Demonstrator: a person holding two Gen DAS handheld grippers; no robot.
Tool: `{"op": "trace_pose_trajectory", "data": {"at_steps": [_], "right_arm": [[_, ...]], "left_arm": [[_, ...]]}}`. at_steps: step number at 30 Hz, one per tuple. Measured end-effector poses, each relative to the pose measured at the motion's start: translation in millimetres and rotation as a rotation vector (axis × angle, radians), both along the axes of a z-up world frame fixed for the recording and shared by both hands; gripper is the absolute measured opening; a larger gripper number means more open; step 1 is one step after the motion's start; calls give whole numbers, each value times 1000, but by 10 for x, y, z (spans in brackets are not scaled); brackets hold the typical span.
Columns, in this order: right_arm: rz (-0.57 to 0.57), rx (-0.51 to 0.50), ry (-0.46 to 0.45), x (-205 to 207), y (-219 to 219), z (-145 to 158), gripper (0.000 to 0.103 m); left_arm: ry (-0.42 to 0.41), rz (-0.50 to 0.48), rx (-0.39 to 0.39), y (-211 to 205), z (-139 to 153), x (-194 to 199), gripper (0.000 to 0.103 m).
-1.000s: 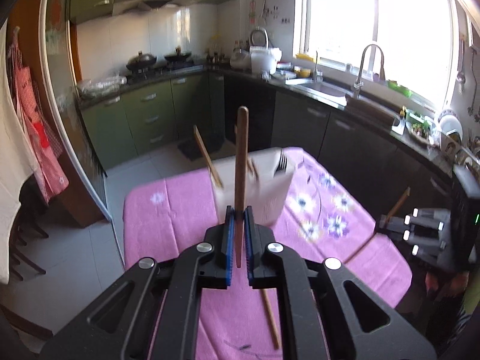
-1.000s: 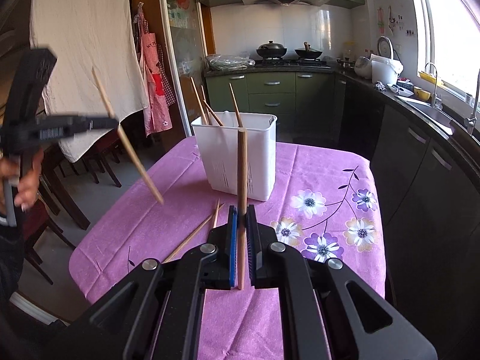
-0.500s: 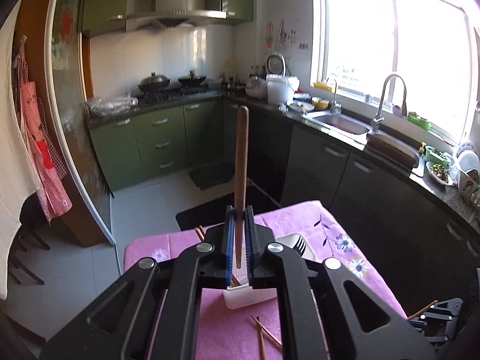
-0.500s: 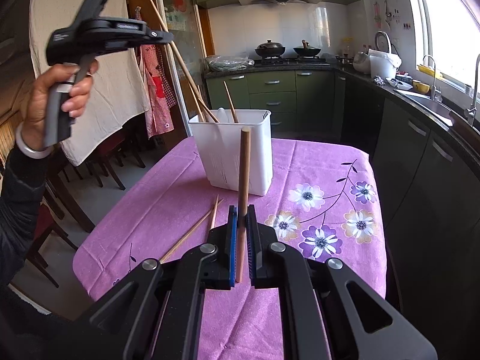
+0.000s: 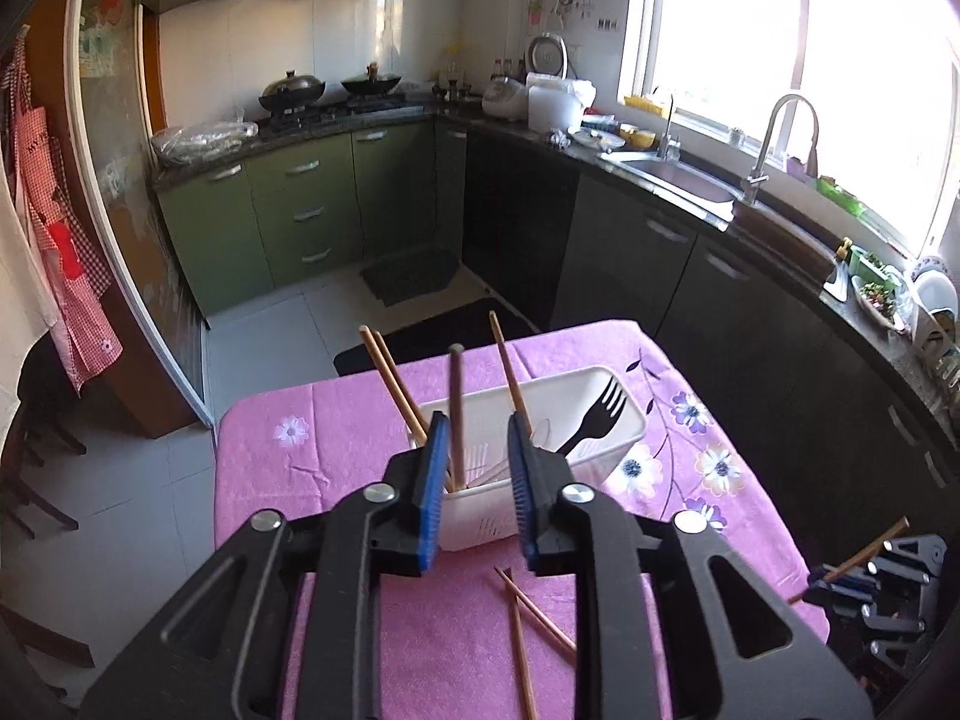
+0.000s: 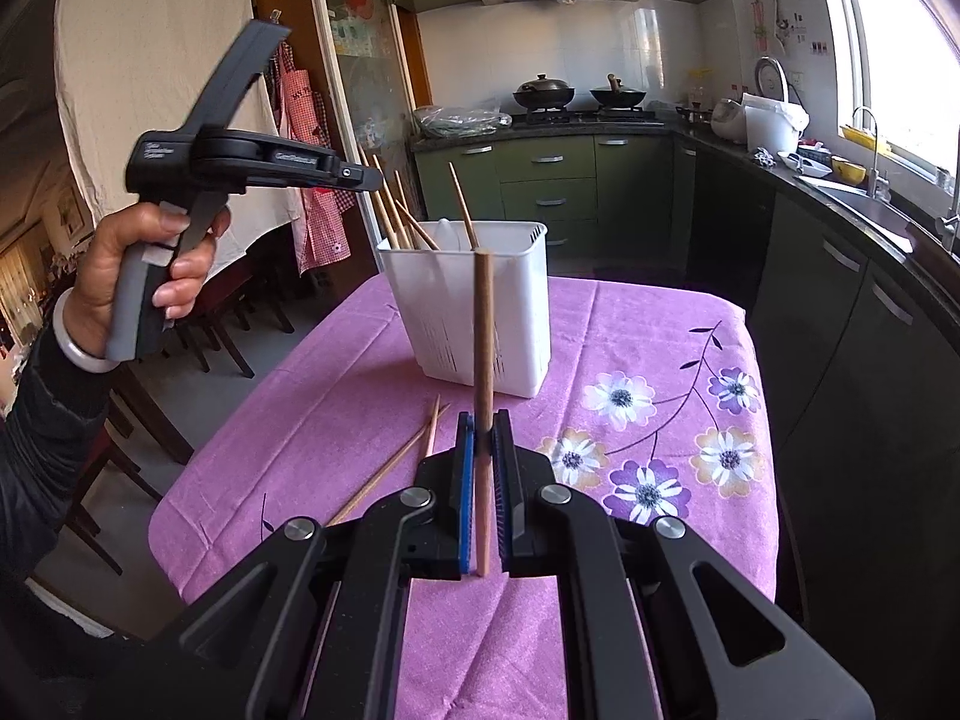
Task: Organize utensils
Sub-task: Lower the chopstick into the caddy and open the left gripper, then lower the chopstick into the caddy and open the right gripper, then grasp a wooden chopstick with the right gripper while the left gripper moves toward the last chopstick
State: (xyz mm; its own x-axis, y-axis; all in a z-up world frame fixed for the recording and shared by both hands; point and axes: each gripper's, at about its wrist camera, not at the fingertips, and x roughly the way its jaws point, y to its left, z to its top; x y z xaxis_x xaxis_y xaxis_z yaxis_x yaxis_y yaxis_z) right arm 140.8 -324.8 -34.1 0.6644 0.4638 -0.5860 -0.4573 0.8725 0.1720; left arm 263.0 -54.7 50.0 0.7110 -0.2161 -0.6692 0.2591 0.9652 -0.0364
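A white plastic utensil holder [image 5: 609,441] stands on the pink flowered tablecloth [image 5: 336,450], with several wooden chopsticks and a black fork [image 5: 594,420] inside. My left gripper [image 5: 478,426] hovers just above its near end, jaws opening. A dark chopstick [image 5: 456,408], blurred, stands loose between the pads with its lower end in the holder. From the right wrist view the left gripper [image 6: 258,165] is held high by a hand, left of the holder [image 6: 516,300]. My right gripper [image 6: 485,420] is shut on an upright wooden chopstick [image 6: 483,330], short of the holder.
Two loose chopsticks [image 5: 522,642] lie crossed on the cloth in front of the holder, also visible as chopsticks [image 6: 396,468] left of my right gripper. Dark kitchen cabinets [image 5: 720,300] run along the right; wooden chairs [image 6: 222,324] stand at the table's left side.
The left gripper has come in over the holder and its jaws have parted, letting go of the chopstick, which now stands in the holder. The right gripper stays put, still gripping its chopstick.
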Motion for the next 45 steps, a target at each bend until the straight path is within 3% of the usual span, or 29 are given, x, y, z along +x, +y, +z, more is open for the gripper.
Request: {"op": "trace_pose_trajectory", "data": {"at_steps": [4,6,12,17,19,22,31,34,36,41,45], "right_arm": [[14,8,-26,85,37,199,7],[20,30,-64,189,56,450,7],[5,151,-175,561,63,1162,7],[-44,188,-231,972,203,1470,7],[-66,156,-229,1142,310,1461,7],[-75,110,-149,1478,471,1223,7],[-69,17,-39,1843,719,642,9],[-68,2,-40,1824,725,626,11],[-74,7,-64,1728,674,673,17],[-45,6,-97,1312,572,700,18],[31,-82,22,1103,709,254,18]], "left_arm": [[-63,-9,-27,114,134,-332,33],[-68,-15,-25,168,110,-501,37],[19,-28,-25,354,-269,-882,42],[93,-11,-9,522,-601,-1066,42],[109,-5,1,583,-685,-1114,42],[119,0,18,657,-752,-1177,42],[128,0,19,655,-758,-1180,43],[136,-12,26,589,-784,-1152,43],[147,-21,26,548,-808,-1129,43],[175,-38,29,447,-905,-1051,43],[202,-46,21,360,-995,-967,43]]}}
